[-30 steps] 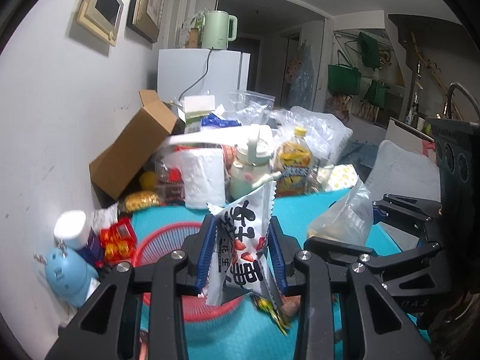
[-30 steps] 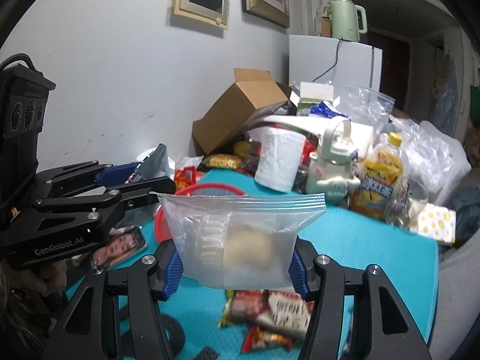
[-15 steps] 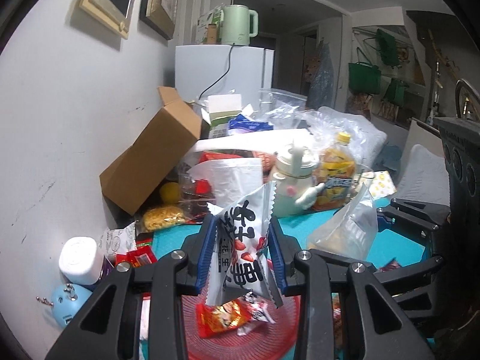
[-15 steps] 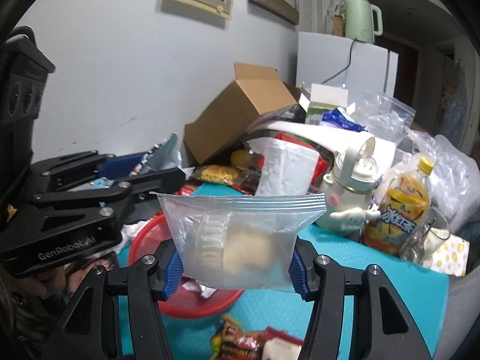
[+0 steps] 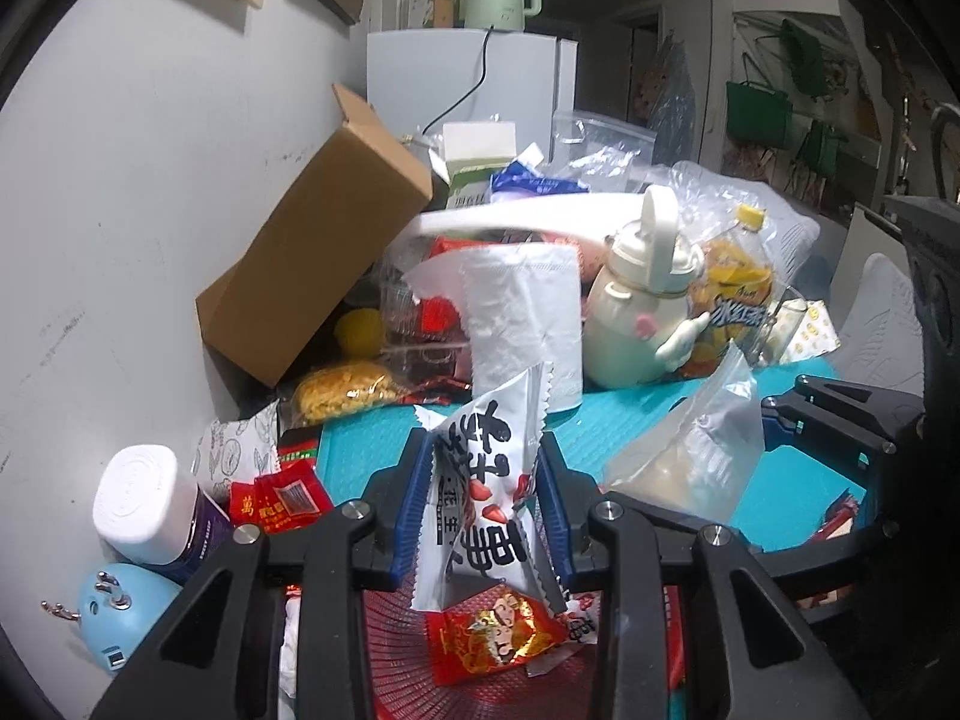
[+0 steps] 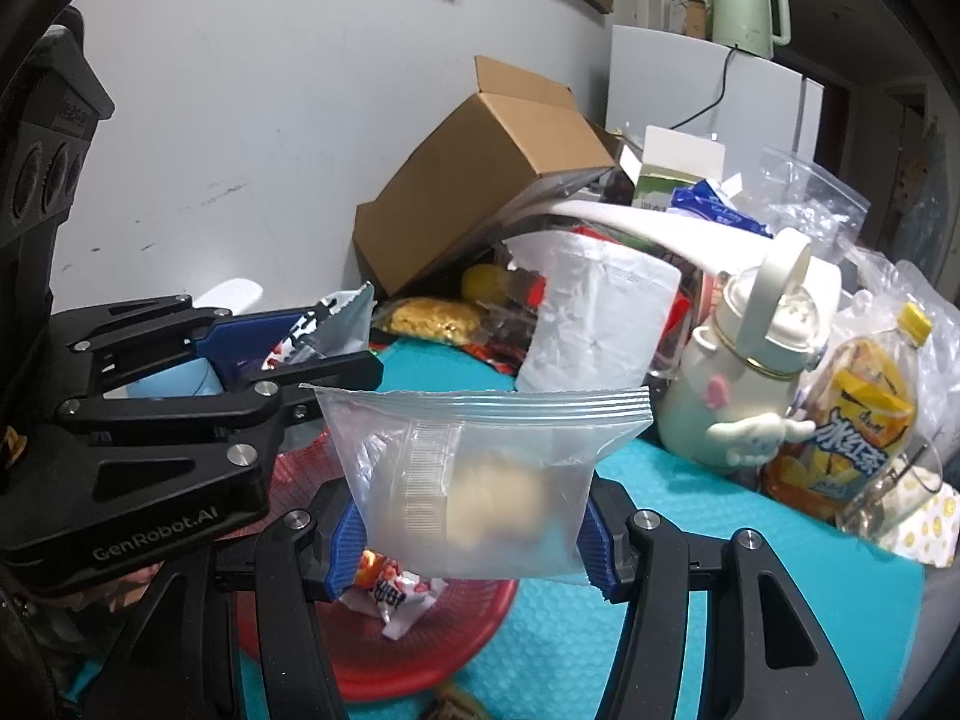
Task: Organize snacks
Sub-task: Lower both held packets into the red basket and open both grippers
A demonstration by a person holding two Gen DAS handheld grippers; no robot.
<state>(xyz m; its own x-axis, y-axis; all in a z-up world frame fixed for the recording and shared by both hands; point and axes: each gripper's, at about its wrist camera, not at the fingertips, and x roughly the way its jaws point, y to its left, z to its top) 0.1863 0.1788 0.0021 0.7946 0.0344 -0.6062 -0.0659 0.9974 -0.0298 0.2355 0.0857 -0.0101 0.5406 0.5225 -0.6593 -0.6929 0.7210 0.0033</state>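
My left gripper (image 5: 485, 504) is shut on a white peanut snack packet (image 5: 486, 480) with black characters, held upright above the red basket (image 5: 420, 648). Several small snack packets (image 5: 498, 642) lie in that basket. My right gripper (image 6: 471, 531) is shut on a clear zip bag (image 6: 480, 480) with a pale lump of food inside, over the basket's right rim (image 6: 420, 660). In the right wrist view the left gripper (image 6: 288, 354) shows at the left with its packet (image 6: 336, 324). The zip bag (image 5: 690, 456) also appears at the right in the left wrist view.
A turquoise mat (image 6: 780, 600) covers the table. Behind stand a paper roll (image 5: 522, 312), a cream character bottle (image 5: 642, 312), a yellow drink bottle (image 6: 852, 420), a tipped cardboard box (image 5: 312, 252) and a noodle packet (image 5: 348, 396). A white-capped jar (image 5: 150, 504) and red packets (image 5: 282, 498) sit left.
Both grippers have moved forward and down with their loads, from in front of the red basket to above it. The cluttered back of the table looms closer.
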